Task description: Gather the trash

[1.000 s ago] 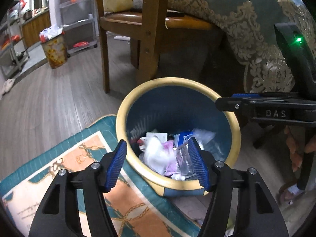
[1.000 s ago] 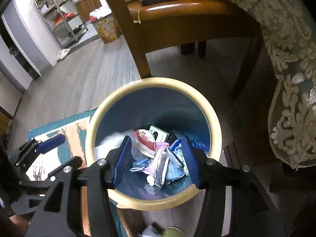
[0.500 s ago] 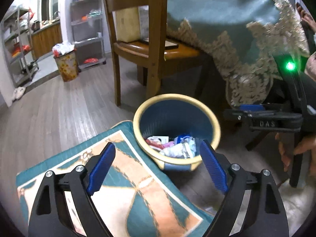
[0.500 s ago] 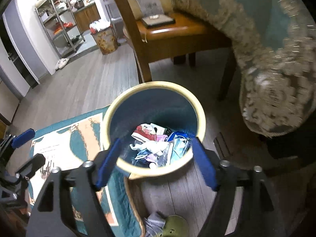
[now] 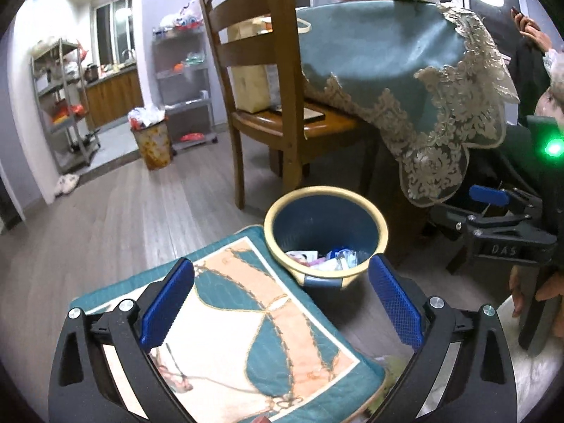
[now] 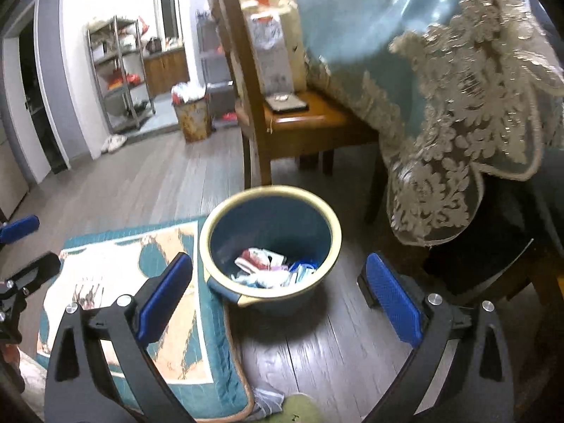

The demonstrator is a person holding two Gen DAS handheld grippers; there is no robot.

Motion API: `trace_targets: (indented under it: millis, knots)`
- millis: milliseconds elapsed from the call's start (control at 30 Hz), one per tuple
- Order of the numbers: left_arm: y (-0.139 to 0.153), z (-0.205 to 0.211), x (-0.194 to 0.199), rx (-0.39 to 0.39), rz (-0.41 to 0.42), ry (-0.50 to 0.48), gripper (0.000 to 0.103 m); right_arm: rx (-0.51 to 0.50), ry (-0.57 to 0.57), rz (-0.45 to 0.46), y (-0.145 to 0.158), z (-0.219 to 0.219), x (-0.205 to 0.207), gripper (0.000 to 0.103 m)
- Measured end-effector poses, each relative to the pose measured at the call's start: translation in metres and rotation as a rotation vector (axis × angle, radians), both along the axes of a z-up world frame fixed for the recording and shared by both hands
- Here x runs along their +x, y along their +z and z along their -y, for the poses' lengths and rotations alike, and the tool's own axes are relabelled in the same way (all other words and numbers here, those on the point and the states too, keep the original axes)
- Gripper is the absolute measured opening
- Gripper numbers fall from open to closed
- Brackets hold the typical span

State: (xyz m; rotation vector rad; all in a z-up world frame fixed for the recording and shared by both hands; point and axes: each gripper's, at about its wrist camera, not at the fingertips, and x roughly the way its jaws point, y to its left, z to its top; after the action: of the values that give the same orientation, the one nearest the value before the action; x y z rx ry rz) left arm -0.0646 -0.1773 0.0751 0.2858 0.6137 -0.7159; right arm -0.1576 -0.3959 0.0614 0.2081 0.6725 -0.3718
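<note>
A blue trash bin with a cream rim (image 5: 282,208) (image 6: 218,222) stands on the wooden floor beside a patterned cushion. Mixed trash (image 5: 326,260) (image 6: 271,268) of wrappers and paper lies in its bottom. My left gripper (image 5: 280,301) is open and empty, raised above and behind the bin, over the cushion. My right gripper (image 6: 278,298) is open and empty, raised in front of the bin. The right gripper also shows at the right of the left wrist view (image 5: 493,218). The left gripper's fingers (image 6: 21,225) show at the left edge of the right wrist view.
A teal and peach cushion (image 5: 246,324) (image 6: 116,282) lies left of the bin. A wooden chair (image 5: 271,81) (image 6: 299,120) and a table with a teal lace-edged cloth (image 5: 405,70) (image 6: 458,81) stand behind. A second full bin (image 5: 151,141) stands far back by metal shelves.
Both grippers have pulled up and back from inside the bin's mouth and opened wider. The bin now looks smaller and farther. The trash stays in the bin.
</note>
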Motion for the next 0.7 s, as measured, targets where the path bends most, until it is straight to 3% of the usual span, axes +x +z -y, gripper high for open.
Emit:
trace_targets:
  millis: [233,500,700]
  knots:
    - [-0.006,-0.008,0.012,-0.031,-0.075,0.076,0.098,-0.002,0.010,-0.038,-0.004,-0.004,0.007,0.097]
    - [0.000,-0.007,0.010,-0.016,-0.004,0.119,0.098,-0.042,0.043,-0.068,-0.008,-0.017,0.012,0.097]
    - [-0.001,-0.004,0.011,-0.013,-0.017,0.106,0.098,-0.028,0.032,-0.072,-0.009,-0.014,0.013,0.097]
